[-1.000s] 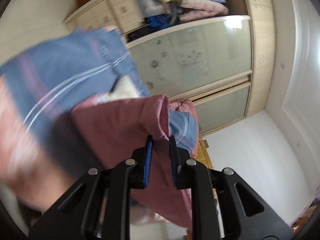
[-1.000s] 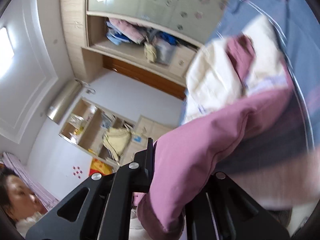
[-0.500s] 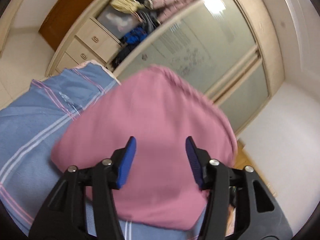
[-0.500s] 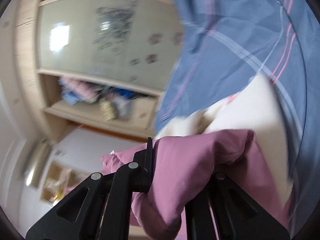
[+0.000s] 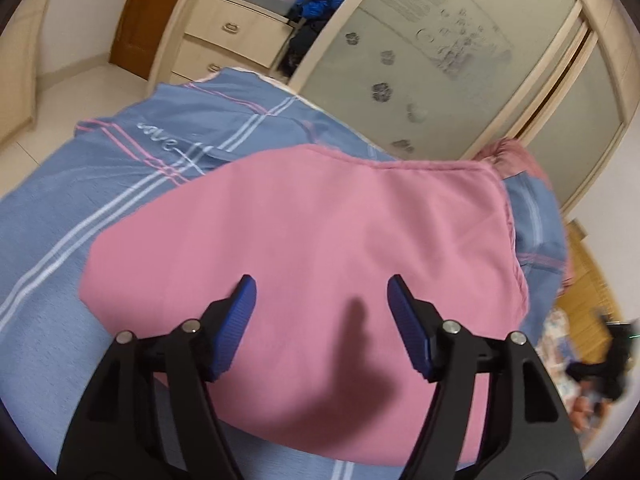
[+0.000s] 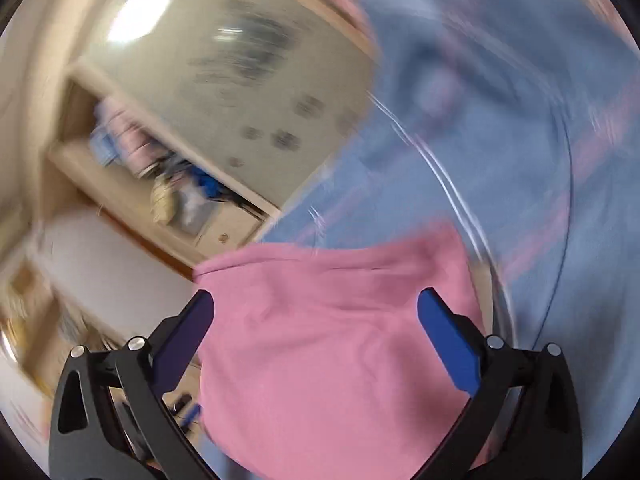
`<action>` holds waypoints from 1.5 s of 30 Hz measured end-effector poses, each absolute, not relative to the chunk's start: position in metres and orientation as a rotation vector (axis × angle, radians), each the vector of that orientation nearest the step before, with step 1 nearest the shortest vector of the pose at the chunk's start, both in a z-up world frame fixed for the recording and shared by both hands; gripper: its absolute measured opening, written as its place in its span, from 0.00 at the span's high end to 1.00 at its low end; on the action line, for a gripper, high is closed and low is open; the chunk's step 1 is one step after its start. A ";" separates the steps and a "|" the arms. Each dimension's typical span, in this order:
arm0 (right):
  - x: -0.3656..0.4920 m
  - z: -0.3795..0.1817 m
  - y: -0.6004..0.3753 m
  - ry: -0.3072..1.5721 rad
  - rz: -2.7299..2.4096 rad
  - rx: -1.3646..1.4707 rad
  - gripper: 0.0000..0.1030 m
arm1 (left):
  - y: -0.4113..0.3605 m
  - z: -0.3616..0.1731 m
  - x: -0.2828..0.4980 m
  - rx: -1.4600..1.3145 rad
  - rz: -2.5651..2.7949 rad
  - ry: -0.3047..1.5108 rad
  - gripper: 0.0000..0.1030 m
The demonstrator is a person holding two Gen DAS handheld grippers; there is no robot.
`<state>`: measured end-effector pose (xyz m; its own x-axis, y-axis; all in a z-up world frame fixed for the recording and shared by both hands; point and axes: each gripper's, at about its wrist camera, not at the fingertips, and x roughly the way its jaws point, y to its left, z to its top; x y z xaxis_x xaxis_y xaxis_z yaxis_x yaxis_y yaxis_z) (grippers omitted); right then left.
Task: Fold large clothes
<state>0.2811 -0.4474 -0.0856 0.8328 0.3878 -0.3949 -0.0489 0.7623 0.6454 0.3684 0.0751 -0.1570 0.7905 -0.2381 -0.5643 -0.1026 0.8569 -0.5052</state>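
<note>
A pink garment (image 5: 328, 232) lies folded flat on a blue striped bedsheet (image 5: 120, 168). My left gripper (image 5: 320, 292) is open and empty, its blue pads spread just above the near part of the garment. In the right wrist view, which is motion-blurred, the same pink garment (image 6: 332, 344) fills the lower middle. My right gripper (image 6: 316, 300) is open wide over it and holds nothing.
A wardrobe with frosted sliding doors (image 5: 440, 60) and drawers (image 5: 236, 32) stands behind the bed. Its open shelf holds piled clothes (image 6: 176, 184). A wooden door (image 5: 136, 12) and pale floor are at the far left. Clutter lies on the floor at right (image 5: 592, 360).
Both grippers were shut on the pink garment a second ago. The left opened first, then the right. The garment has dropped flat onto the bedsheet, and both views have tilted down toward the bed.
</note>
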 end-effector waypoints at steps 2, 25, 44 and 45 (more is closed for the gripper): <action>0.288 -0.075 -0.400 0.633 0.251 0.506 0.02 | 0.074 -0.158 0.368 -0.525 -0.045 0.664 0.33; 0.423 -0.176 -0.167 0.837 0.212 -0.116 0.66 | 0.082 -0.210 0.388 -0.398 0.043 0.815 0.28; 0.492 -0.172 -0.241 0.822 -0.004 0.175 0.32 | 0.105 -0.199 0.358 -0.586 -0.054 0.734 0.28; 0.483 -0.157 -0.233 0.785 0.054 0.212 0.35 | 0.111 -0.199 0.356 -0.626 -0.059 0.725 0.28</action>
